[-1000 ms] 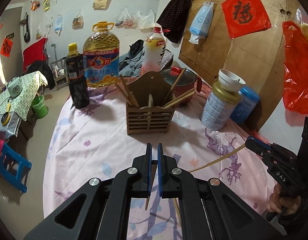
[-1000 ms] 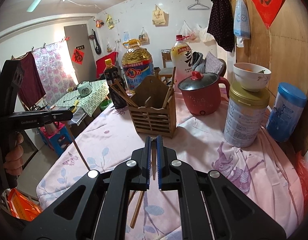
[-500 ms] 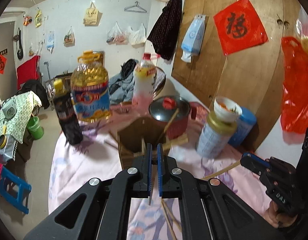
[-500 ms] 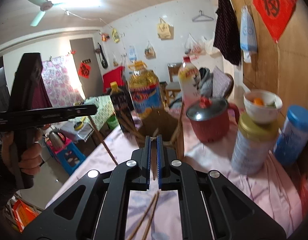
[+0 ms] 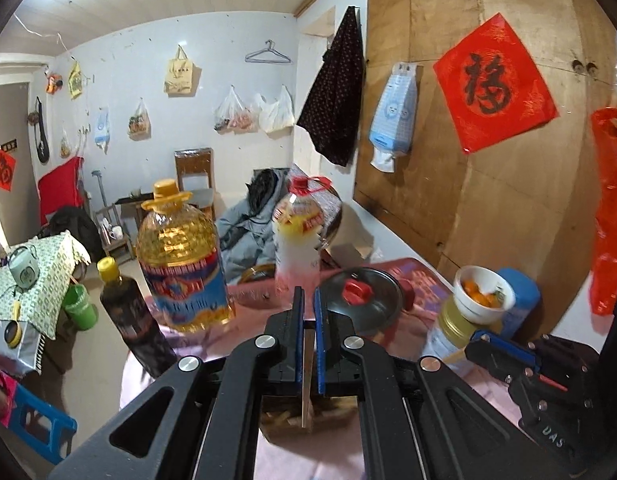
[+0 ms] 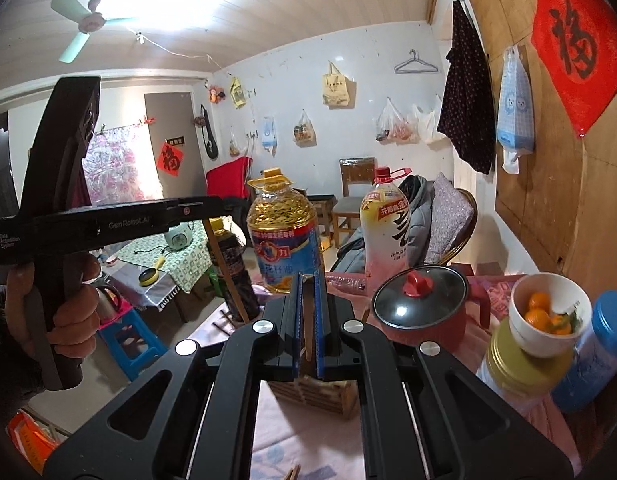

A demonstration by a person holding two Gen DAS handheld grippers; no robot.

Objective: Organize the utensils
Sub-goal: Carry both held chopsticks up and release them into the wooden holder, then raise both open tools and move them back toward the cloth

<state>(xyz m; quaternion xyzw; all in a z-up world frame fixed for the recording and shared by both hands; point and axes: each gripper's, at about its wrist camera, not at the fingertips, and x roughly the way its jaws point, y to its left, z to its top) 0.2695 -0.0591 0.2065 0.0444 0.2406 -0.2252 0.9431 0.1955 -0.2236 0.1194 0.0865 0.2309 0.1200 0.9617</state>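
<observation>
A table under a pink floral cloth [image 6: 292, 452] carries everything, and the biggest thing on it is the cooking-oil jug [image 5: 180, 260] at the far side, with a dark sauce bottle [image 5: 128, 316] to its left and a red-capped bottle [image 5: 296, 240] to its right. A red pot with a glass lid [image 6: 424, 300] sits to the right, then a gold-lidded tin [image 6: 516, 364] with a white bowl of oranges [image 6: 548, 312] on top. The slatted wooden utensil holder [image 6: 312, 394] stands right under both grippers, largely hidden by them. The left gripper [image 5: 307, 344] is clamped on one chopstick [image 5: 307, 384] whose lower end hangs over the holder. The right gripper [image 6: 307, 320] is likewise pinched shut on a second chopstick [image 6: 308, 336] just above the holder. More chopsticks [image 6: 224, 320] stick out to the holder's left.
</observation>
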